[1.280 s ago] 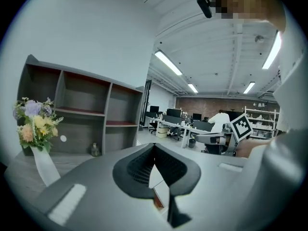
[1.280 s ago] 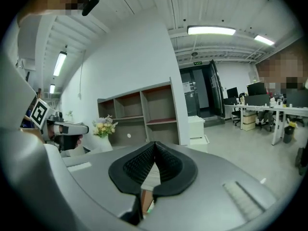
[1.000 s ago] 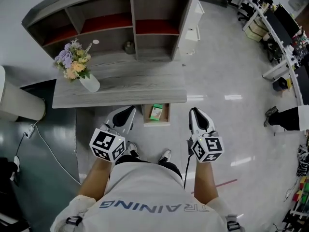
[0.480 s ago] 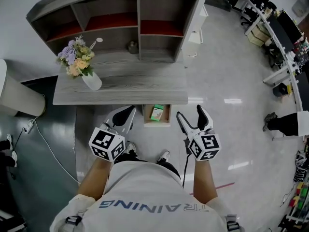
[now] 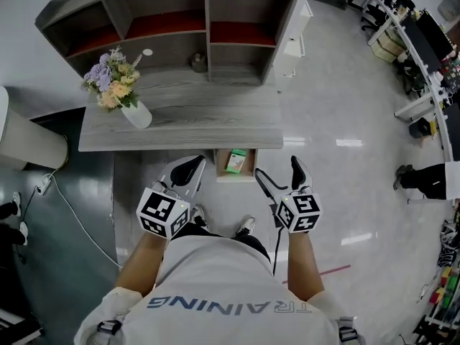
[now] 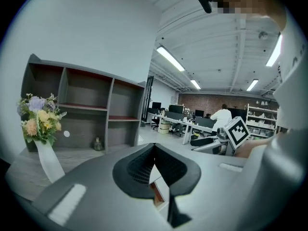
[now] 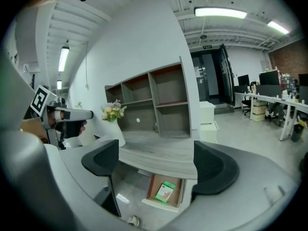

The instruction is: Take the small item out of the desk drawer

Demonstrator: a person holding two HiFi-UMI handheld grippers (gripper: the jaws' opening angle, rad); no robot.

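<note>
A small green box [image 5: 236,161] lies in the open drawer [image 5: 225,175] under the front edge of the grey wooden desk [image 5: 180,124]. My right gripper [image 5: 279,169] hangs just right of the drawer, short of it. Its jaws are opening wide, with nothing between them. In the right gripper view the green box [image 7: 166,192] and the drawer [image 7: 161,206] lie below and ahead of the right gripper [image 7: 156,162]. My left gripper [image 5: 188,168] is shut and empty, just left of the drawer. The left gripper view shows this left gripper [image 6: 154,161] with its pads meeting.
A white vase of flowers [image 5: 121,95] stands on the desk's left end. A shelf unit [image 5: 180,27] rises at the back, with a small bottle [image 5: 195,63] at its foot. A white bin [image 5: 29,146] and a cable lie at left. The person's shoes [image 5: 246,227] are below the drawer.
The right gripper's jaws went from shut to wide apart. That gripper also shifted a little left, toward the drawer. The left gripper stayed shut and barely moved.
</note>
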